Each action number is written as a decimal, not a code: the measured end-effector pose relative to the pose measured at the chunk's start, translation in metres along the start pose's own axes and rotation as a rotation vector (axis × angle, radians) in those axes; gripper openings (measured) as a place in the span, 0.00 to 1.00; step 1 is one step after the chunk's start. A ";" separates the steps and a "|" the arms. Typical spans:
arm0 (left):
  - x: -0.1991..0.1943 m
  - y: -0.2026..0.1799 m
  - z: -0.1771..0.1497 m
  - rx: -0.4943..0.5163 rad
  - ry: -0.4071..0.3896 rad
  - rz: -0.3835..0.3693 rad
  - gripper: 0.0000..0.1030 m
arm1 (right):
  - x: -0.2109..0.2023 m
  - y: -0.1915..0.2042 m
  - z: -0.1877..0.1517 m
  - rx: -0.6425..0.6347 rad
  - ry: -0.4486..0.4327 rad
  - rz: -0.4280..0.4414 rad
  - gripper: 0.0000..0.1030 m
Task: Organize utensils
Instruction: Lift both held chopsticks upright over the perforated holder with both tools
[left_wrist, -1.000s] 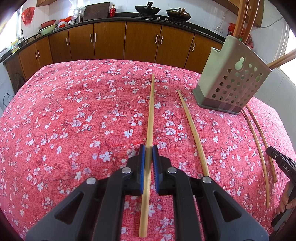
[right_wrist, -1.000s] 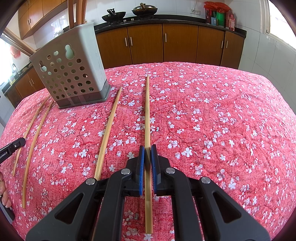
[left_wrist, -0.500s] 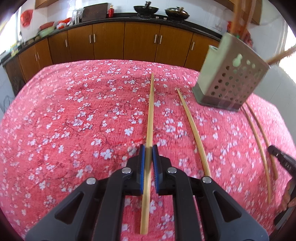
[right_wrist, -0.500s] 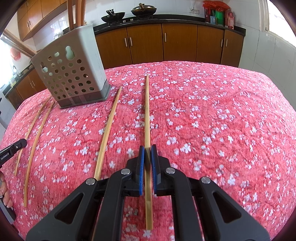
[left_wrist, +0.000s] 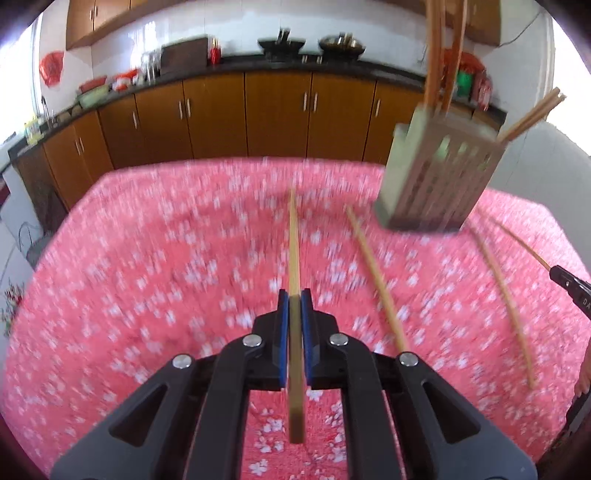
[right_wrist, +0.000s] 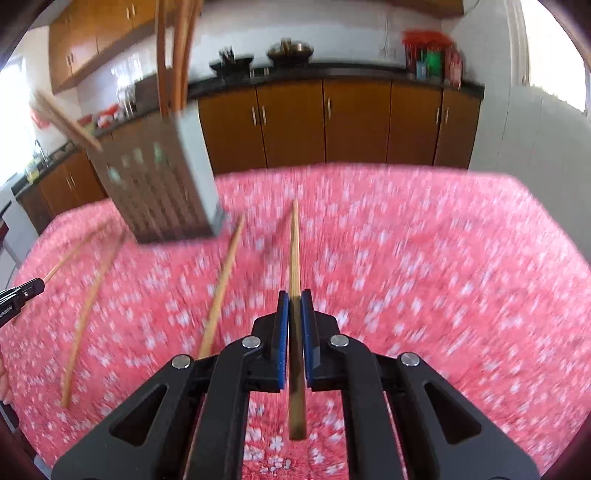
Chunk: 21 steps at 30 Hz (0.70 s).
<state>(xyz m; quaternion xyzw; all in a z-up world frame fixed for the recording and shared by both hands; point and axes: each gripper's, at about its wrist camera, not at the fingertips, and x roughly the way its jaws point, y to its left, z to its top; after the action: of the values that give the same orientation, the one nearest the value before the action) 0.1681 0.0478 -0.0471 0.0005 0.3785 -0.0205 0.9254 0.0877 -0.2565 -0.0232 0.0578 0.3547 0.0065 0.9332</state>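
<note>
Both grippers pinch a chopstick each: the left gripper (left_wrist: 294, 295) has its blue pads pressed on one chopstick (left_wrist: 294, 243), the right gripper (right_wrist: 294, 295) on another (right_wrist: 294, 243). These are thin, smooth bamboo sticks, so either could pivot or slip and miss the perforated grey holder (left_wrist: 439, 177), which already has sticks upright inside. Three more chopsticks lie beside the holder on the red floral tablecloth (left_wrist: 147, 258).
</note>
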 end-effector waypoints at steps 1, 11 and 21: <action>-0.005 0.002 0.006 0.002 -0.019 -0.003 0.08 | -0.007 0.001 0.006 -0.002 -0.027 -0.003 0.08; -0.065 -0.002 0.064 -0.022 -0.186 -0.071 0.08 | -0.048 0.001 0.052 0.006 -0.203 0.009 0.07; -0.116 -0.025 0.092 0.035 -0.272 -0.193 0.08 | -0.099 0.014 0.096 0.014 -0.299 0.163 0.07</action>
<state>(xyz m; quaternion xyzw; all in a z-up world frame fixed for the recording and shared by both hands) 0.1488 0.0260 0.1001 -0.0225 0.2477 -0.1157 0.9616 0.0777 -0.2575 0.1149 0.0934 0.2060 0.0712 0.9715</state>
